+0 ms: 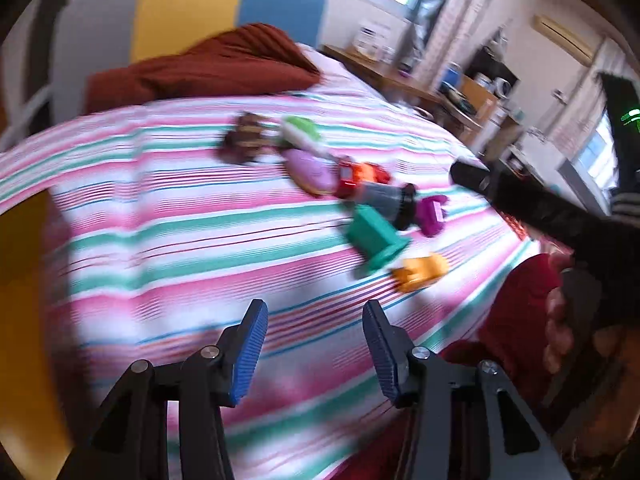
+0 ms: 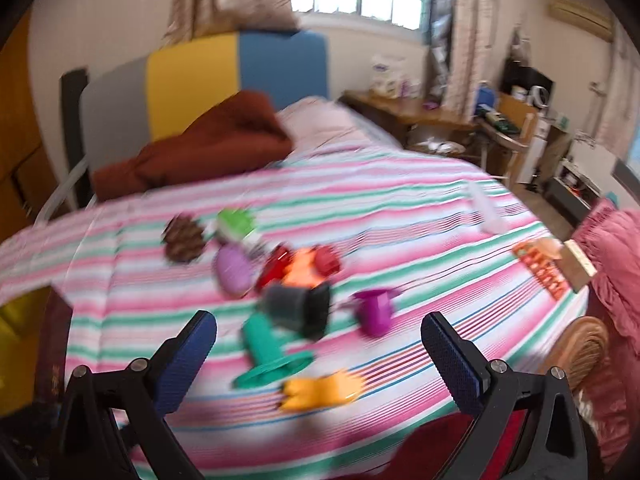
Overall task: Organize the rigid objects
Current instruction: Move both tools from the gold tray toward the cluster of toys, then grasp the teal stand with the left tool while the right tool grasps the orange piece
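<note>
ahead, the toys (image 2: pixel 296 312) lie beyond both open tongs (image 2: pixel 320 356) (untouched).

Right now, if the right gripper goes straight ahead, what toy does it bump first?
Probably the orange toy, lying just ahead between the open right gripper's fingers, with the green toy right behind it. The picture is blurry, so depth is a guess.

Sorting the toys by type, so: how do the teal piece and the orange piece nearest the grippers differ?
The teal piece is a blocky body ending in a wide flat flange; the orange piece is lower, with a notched, claw-like edge. The teal piece is larger and sits farther up the bed; the orange piece lies nearest. Both rest ungrasped on the striped cover.
</note>
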`<action>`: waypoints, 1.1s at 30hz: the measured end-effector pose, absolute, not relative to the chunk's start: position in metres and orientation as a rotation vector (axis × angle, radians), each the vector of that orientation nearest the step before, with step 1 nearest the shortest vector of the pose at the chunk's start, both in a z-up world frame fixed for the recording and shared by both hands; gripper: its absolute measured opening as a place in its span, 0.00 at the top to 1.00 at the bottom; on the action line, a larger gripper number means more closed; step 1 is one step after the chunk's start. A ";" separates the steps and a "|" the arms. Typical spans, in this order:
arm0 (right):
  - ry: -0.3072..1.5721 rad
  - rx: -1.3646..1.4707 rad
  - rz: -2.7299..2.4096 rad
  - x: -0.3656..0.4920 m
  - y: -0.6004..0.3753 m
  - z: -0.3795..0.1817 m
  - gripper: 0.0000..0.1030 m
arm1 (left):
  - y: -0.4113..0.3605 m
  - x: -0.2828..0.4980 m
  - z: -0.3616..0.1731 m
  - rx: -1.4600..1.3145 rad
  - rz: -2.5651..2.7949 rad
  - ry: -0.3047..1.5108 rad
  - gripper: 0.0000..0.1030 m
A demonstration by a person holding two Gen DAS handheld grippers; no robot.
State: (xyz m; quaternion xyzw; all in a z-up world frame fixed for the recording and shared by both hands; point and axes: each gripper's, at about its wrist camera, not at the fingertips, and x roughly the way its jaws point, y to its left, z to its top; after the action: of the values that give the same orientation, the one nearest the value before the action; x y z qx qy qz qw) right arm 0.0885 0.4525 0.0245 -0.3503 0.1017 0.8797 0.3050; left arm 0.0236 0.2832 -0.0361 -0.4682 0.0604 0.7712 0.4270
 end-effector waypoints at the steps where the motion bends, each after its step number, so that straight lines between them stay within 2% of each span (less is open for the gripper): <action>1: 0.297 -0.903 2.320 0.093 0.461 0.028 0.00 | 0.294 0.021 -0.040 -1.192 1.908 0.145 0.51; 6: 0.507 -0.816 2.319 0.109 0.493 0.028 0.00 | 0.344 0.013 -0.056 -1.268 1.826 0.060 0.51; 14: 0.654 -0.807 2.285 0.117 0.505 0.018 0.00 | 0.413 0.007 -0.066 -1.259 1.858 0.175 0.51; 19: 0.741 -0.819 2.264 0.122 0.512 0.009 0.00 | 0.421 -0.003 -0.086 -1.291 1.867 0.217 0.53; 23: 0.744 -0.827 2.267 0.120 0.512 0.008 0.00 | 0.405 -0.006 -0.093 -1.245 1.862 0.212 0.70; 29: 0.672 -0.889 2.256 0.111 0.503 0.005 0.00 | 0.375 0.004 -0.091 -1.128 1.891 0.287 0.71; 33: 0.574 -0.998 2.226 0.097 0.493 0.001 0.00 | 0.346 0.010 -0.091 -1.084 1.931 0.266 0.71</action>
State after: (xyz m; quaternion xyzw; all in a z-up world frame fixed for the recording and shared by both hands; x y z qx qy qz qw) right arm 0.0966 0.4928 0.0013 -0.3784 0.2176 0.8437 0.3126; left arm 0.0099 0.3465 -0.0910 -0.4366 0.1070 0.7774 0.4399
